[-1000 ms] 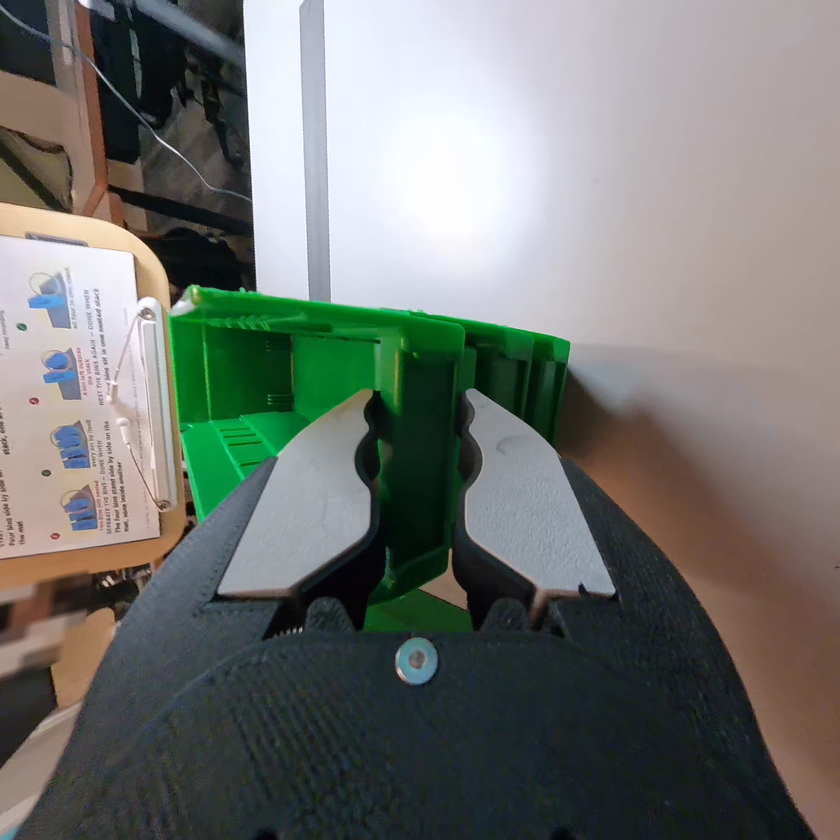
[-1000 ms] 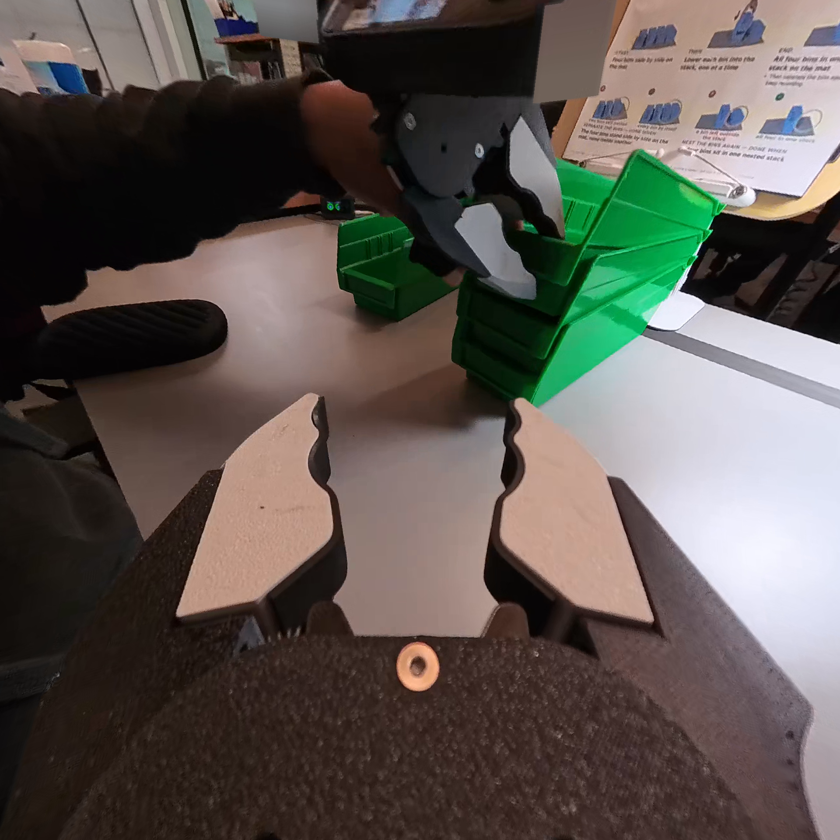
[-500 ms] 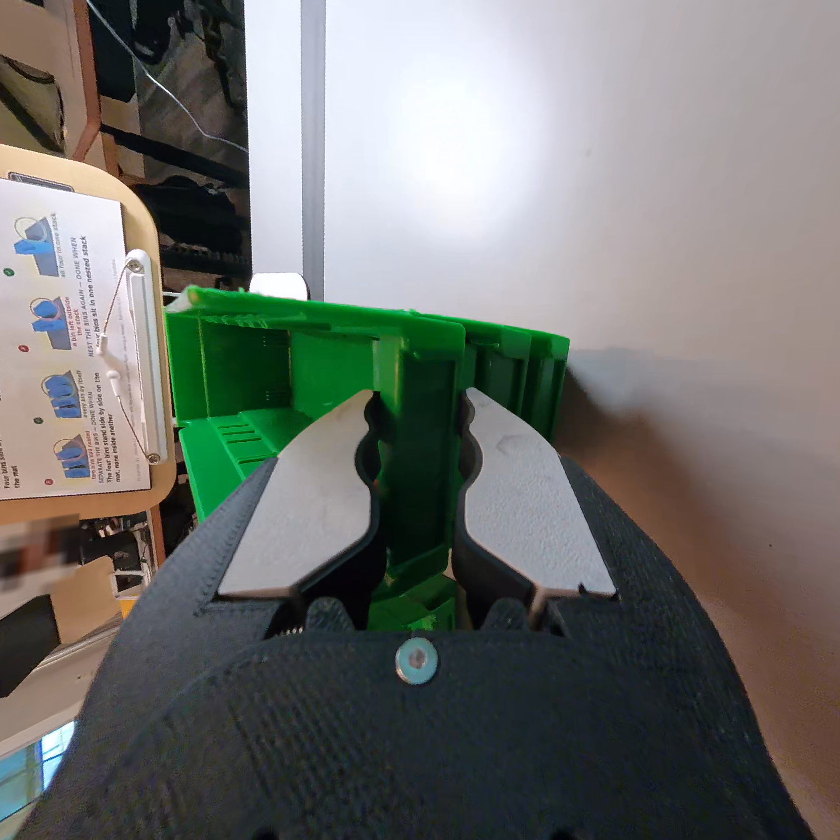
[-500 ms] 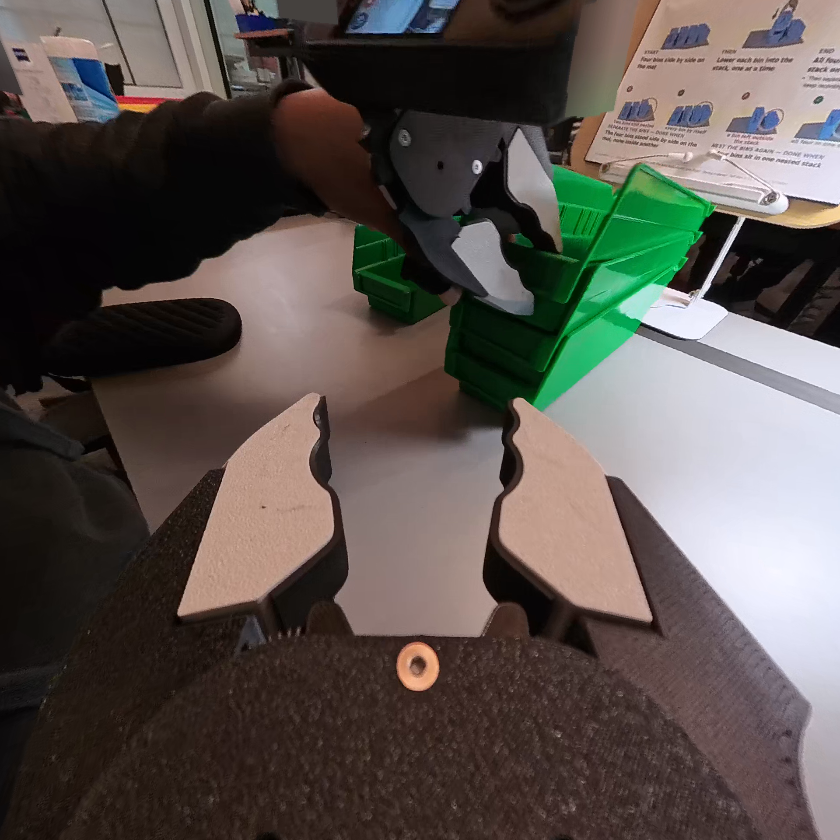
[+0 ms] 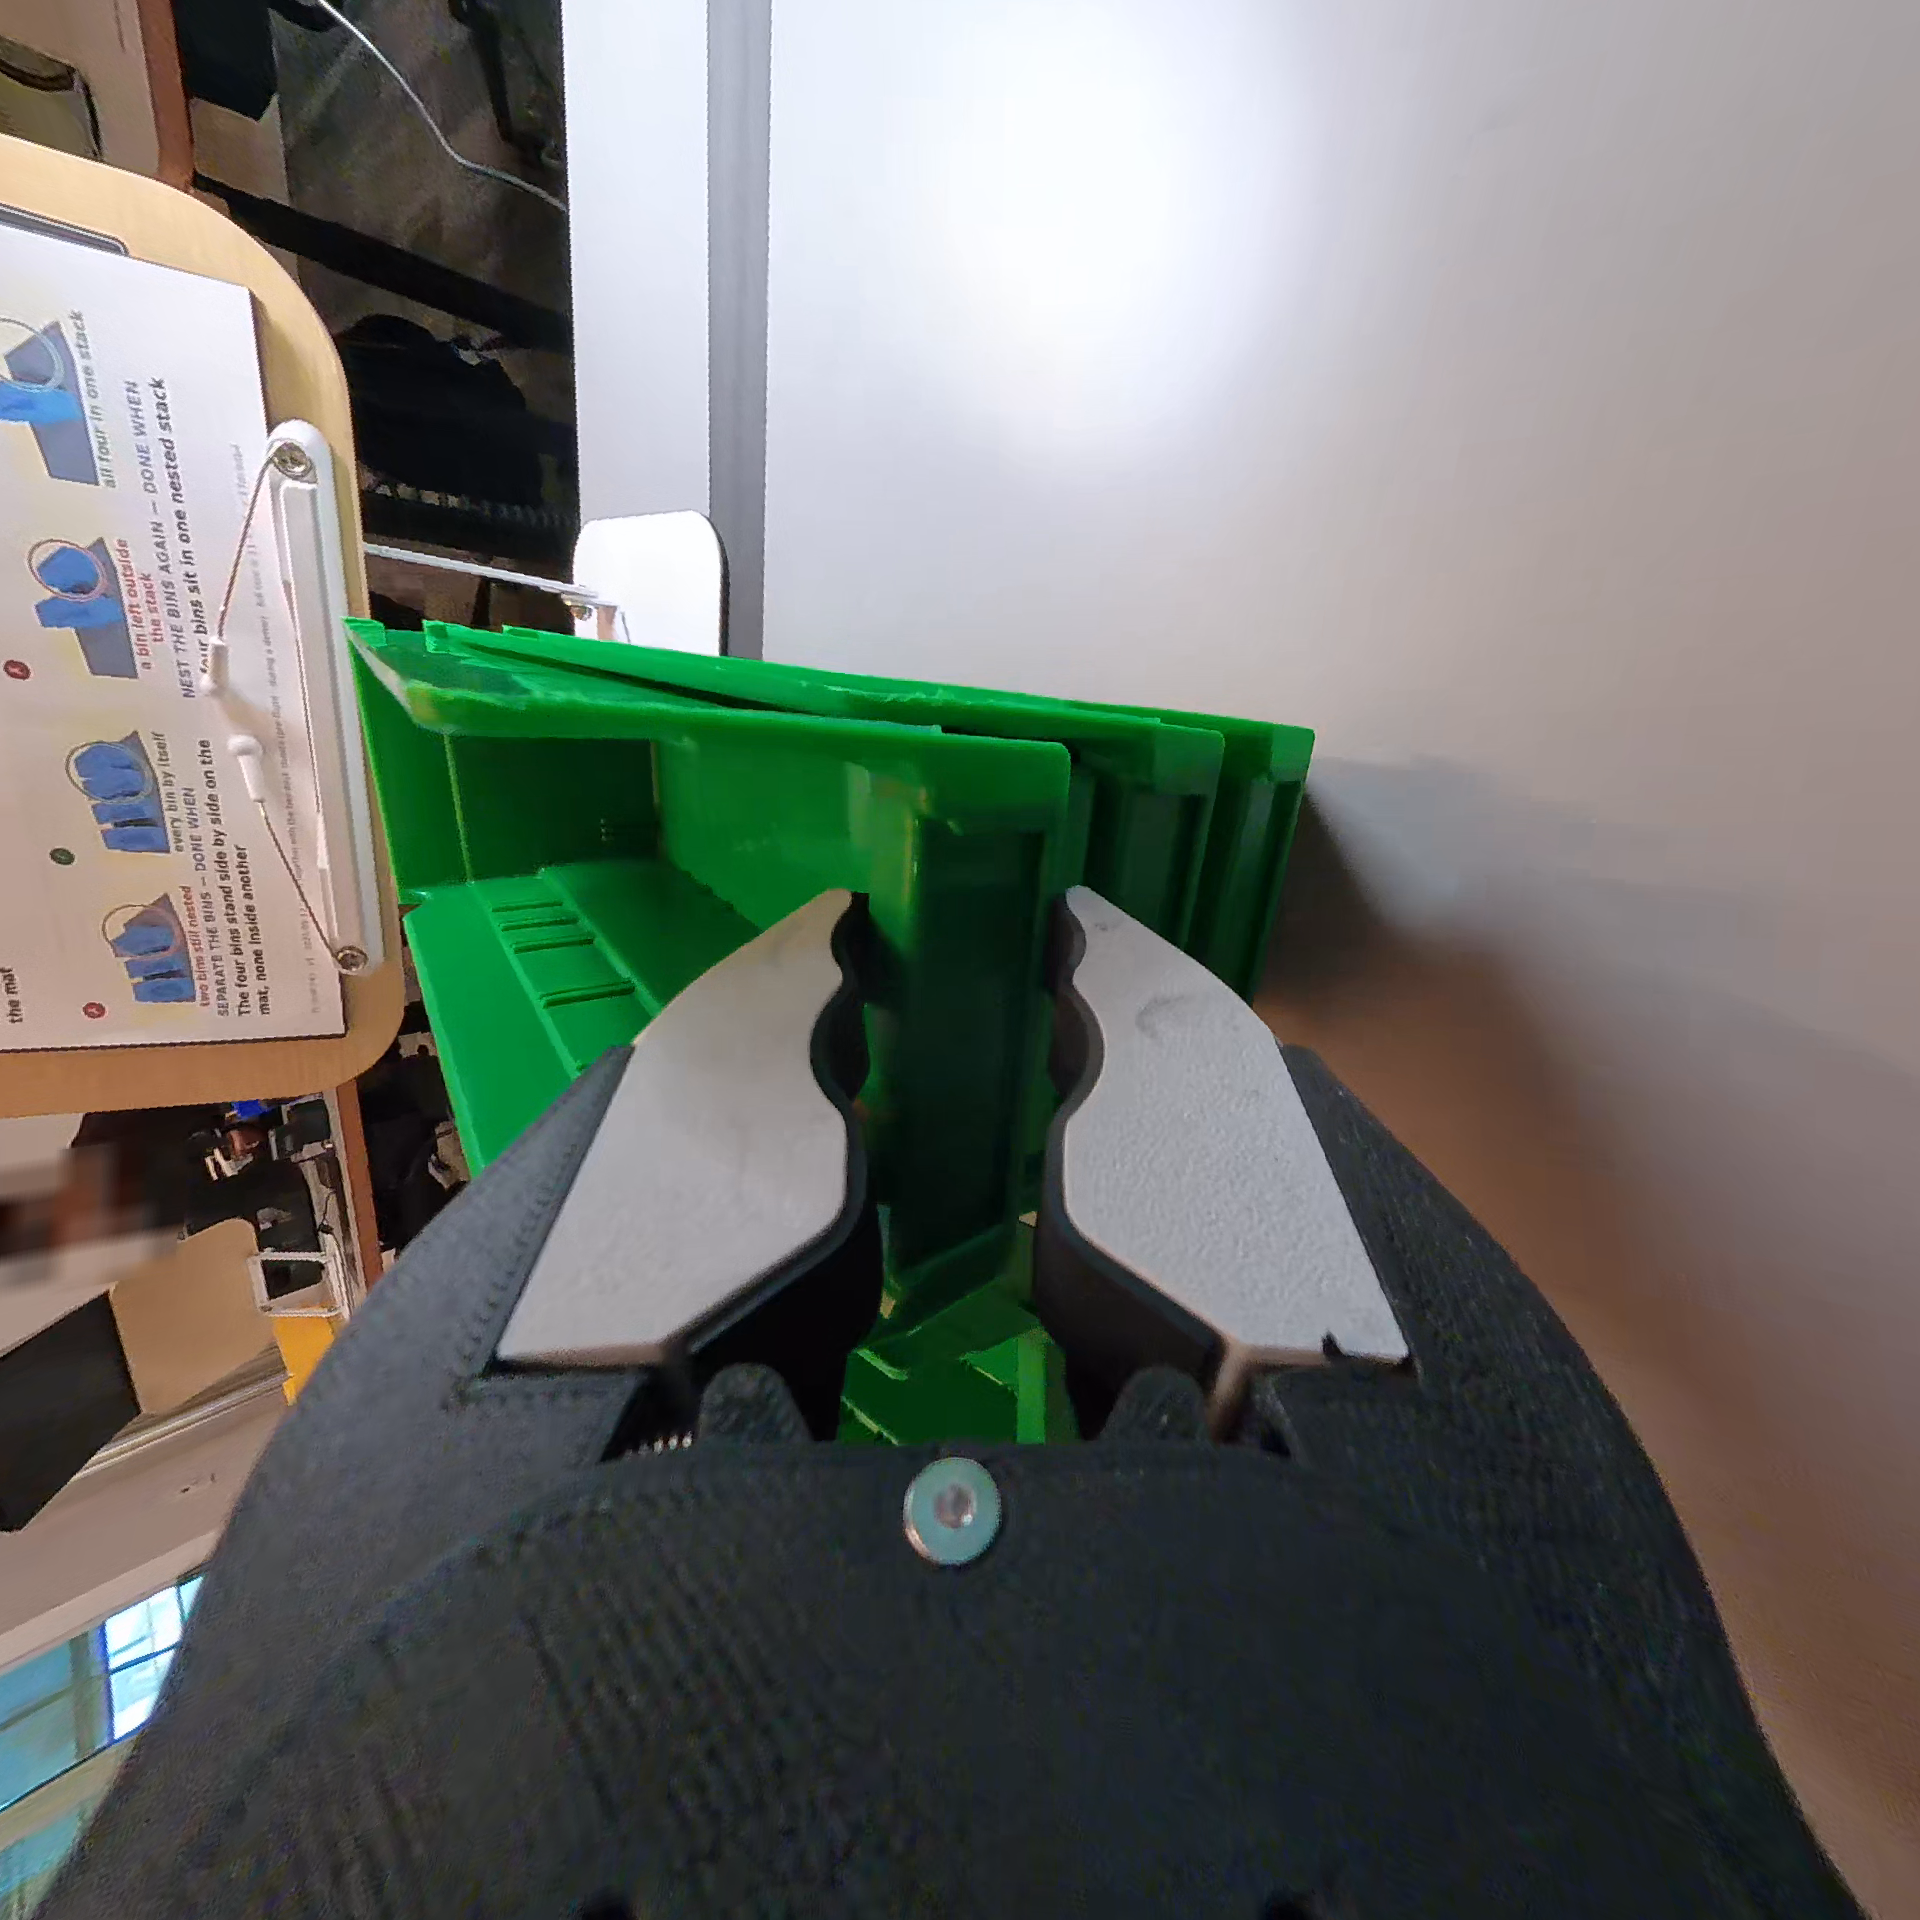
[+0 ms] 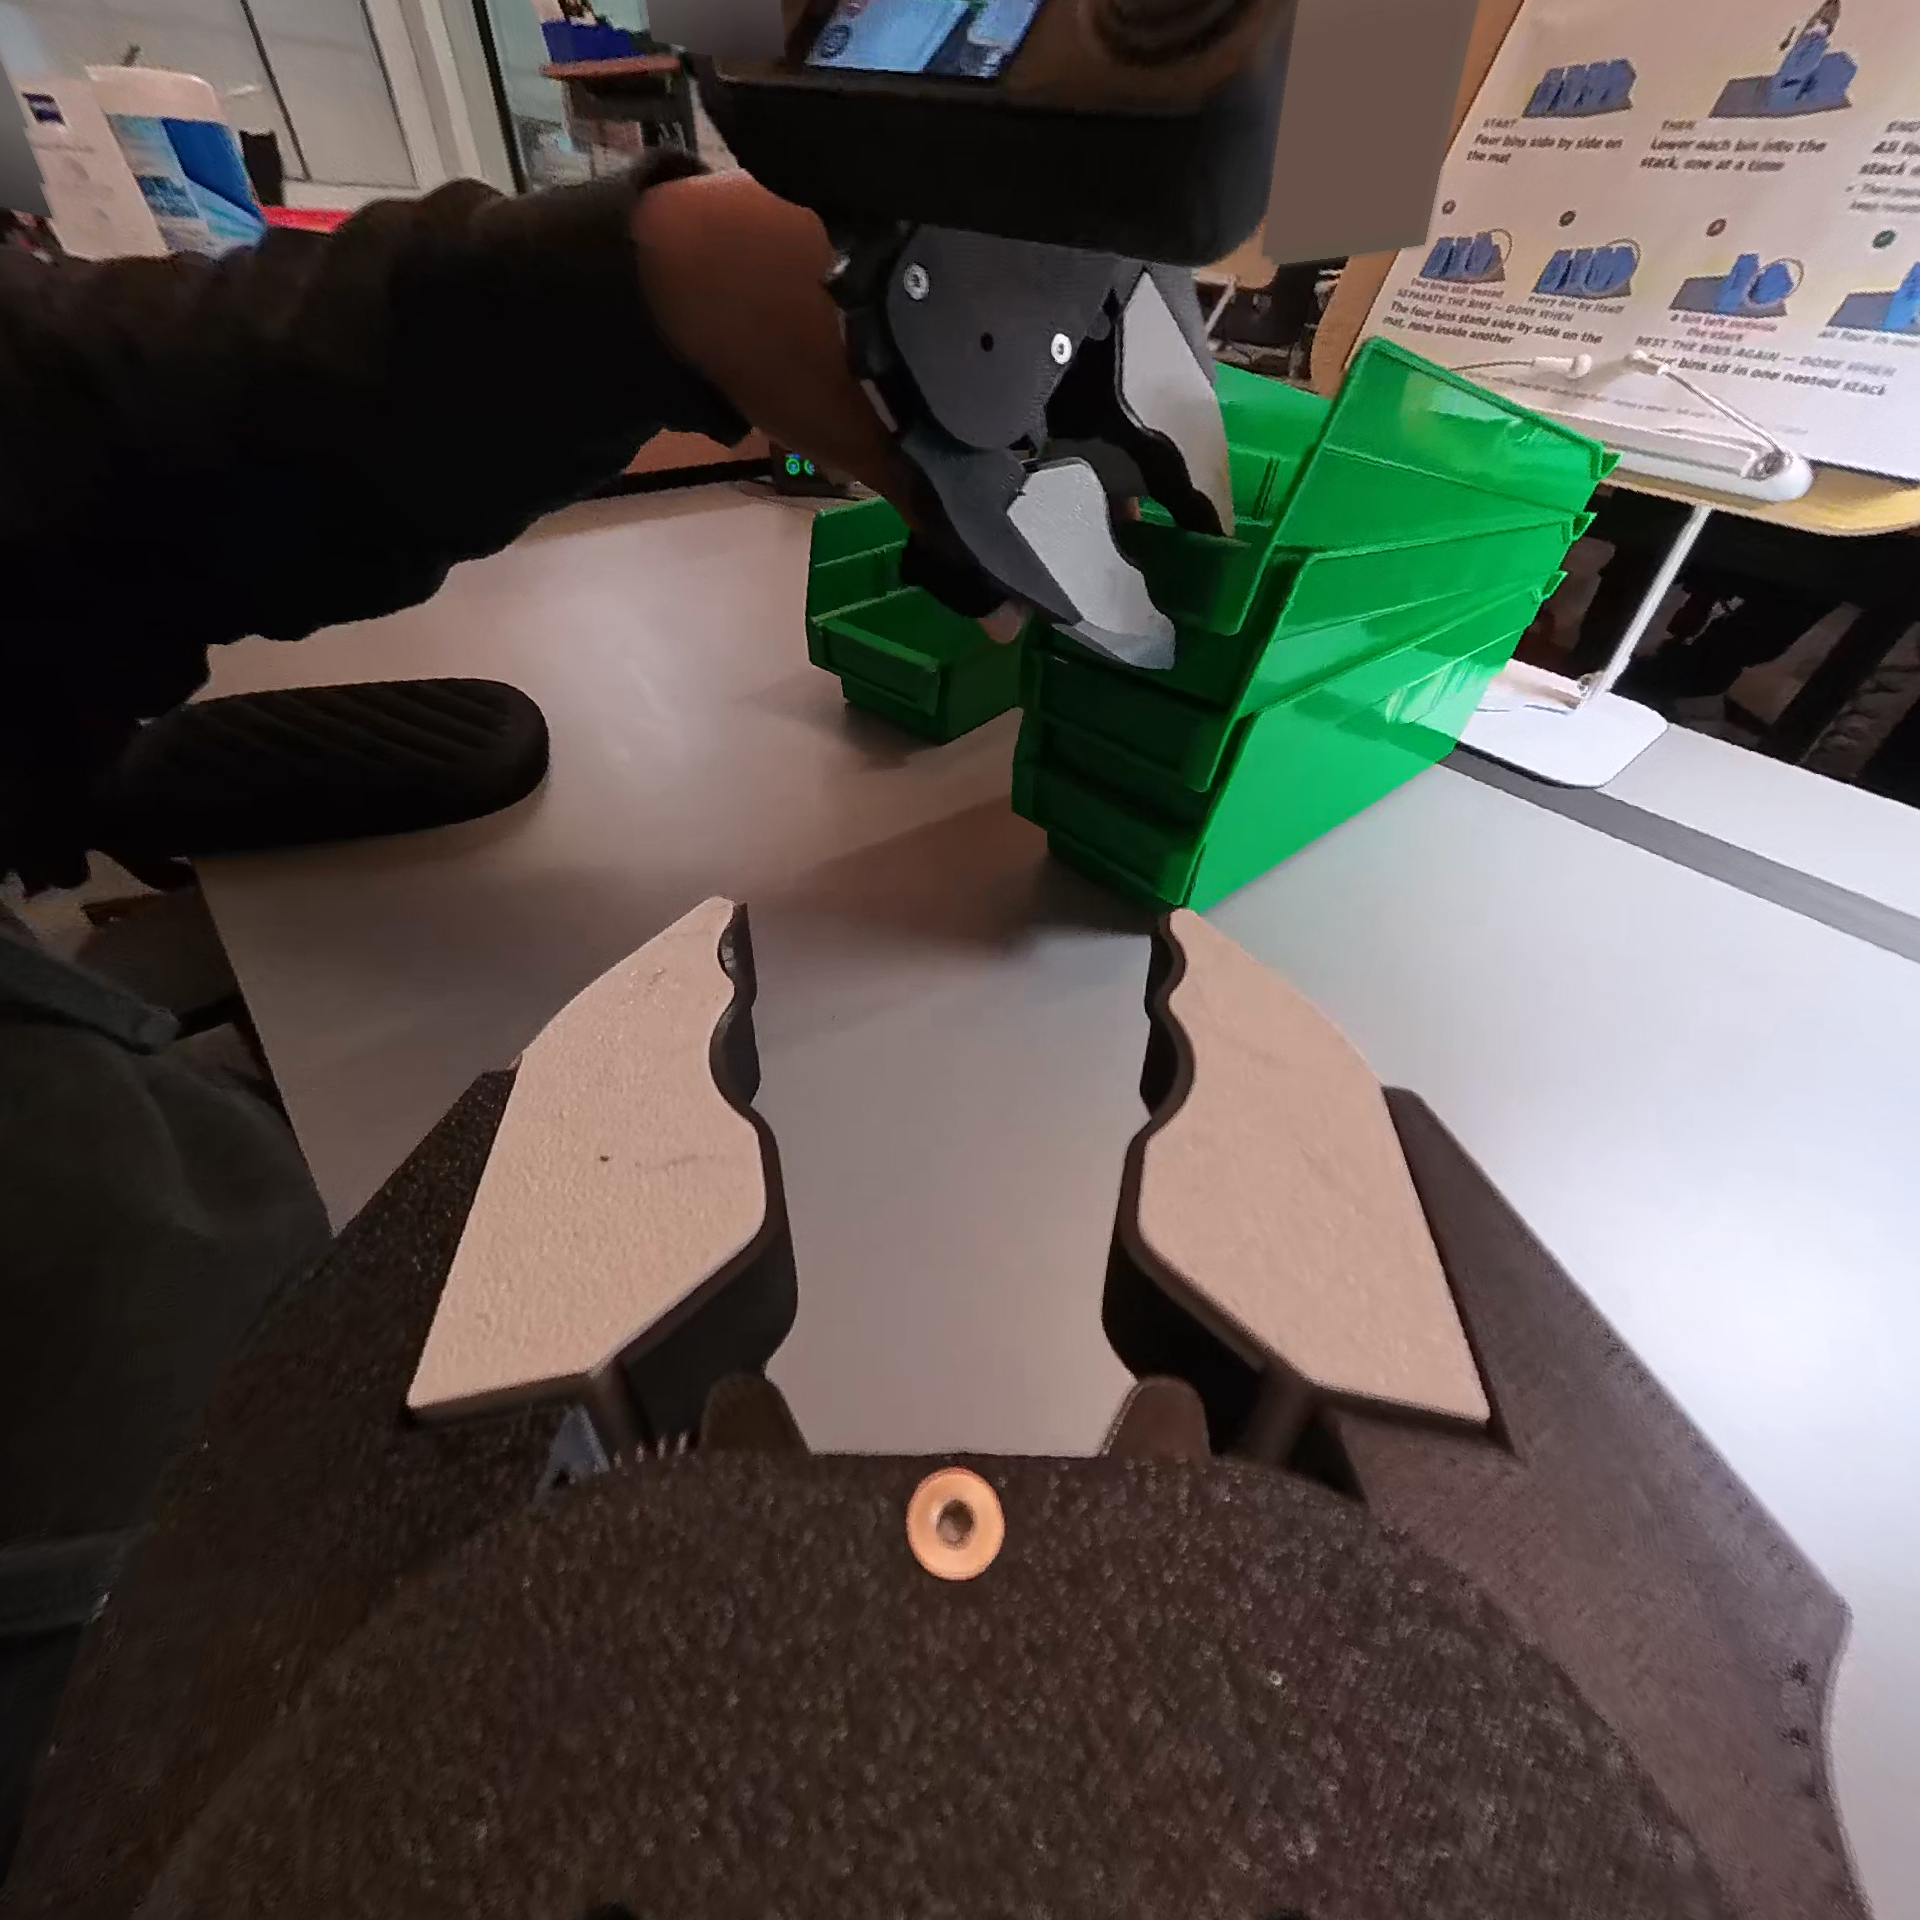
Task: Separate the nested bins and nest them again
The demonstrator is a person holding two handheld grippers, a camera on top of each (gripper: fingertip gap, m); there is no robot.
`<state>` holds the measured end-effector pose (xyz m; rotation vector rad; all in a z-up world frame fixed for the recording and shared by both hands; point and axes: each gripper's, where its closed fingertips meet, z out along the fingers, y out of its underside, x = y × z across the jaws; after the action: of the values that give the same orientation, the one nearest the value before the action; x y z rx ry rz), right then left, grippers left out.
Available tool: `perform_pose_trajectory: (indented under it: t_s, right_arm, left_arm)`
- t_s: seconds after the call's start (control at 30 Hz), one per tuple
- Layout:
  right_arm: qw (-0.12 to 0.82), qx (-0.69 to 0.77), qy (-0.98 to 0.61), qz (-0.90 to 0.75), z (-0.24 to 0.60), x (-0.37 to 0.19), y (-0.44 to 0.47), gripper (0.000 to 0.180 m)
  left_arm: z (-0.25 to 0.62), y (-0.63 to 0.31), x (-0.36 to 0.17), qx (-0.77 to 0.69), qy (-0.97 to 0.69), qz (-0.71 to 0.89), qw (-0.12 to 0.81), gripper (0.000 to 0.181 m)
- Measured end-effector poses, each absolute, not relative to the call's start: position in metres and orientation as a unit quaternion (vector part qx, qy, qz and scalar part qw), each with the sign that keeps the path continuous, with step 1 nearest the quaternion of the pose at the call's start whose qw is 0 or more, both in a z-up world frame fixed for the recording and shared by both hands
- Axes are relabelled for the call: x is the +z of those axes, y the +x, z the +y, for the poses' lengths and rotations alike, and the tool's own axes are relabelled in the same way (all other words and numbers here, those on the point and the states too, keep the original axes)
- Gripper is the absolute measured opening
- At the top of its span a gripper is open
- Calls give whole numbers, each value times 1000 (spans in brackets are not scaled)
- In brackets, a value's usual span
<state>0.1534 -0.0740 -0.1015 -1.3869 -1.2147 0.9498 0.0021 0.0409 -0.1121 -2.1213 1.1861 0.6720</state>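
Observation:
A stack of nested green bins [image 6: 1299,707] stands on the grey table [image 6: 1558,1091]. My left gripper [image 5: 951,925] is shut on the front wall of the top green bin [image 5: 966,987], whose rear end is tilted up out of the stack; it also shows in the right wrist view [image 6: 1164,561], held by a hand in a dark sleeve. A separate green bin [image 6: 894,644] stands on the table behind and left of the stack. My right gripper [image 6: 951,940] is open and empty, low over the table in front of the stack.
An instruction sheet on a clipboard stand [image 6: 1704,249] stands behind the stack, its white base [image 6: 1558,727] on the table. A black padded rest [image 6: 332,758] lies at the table's left edge. A dark seam [image 6: 1714,862] runs across the table at the right. There is about 20 centimetres between the tips of the two grippers.
The left gripper has tilted the top bin further up out of the stack. The right gripper has come a little closer to the stack and stays open.

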Motion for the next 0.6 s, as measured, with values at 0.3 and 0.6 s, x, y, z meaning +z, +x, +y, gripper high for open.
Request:
perform_pose_trajectory:
  t_s: [0.3, 0.6]
  right_arm:
    - [511, 378, -566, -525, -72, -92, 137, 71]
    - [503, 290, -517, -629, -61, -76, 89, 63]
  left_arm:
    - [37, 18, -96, 181, -762, 454, 425, 38]
    - [-56, -25, -54, -81, -729, 221, 643, 47]
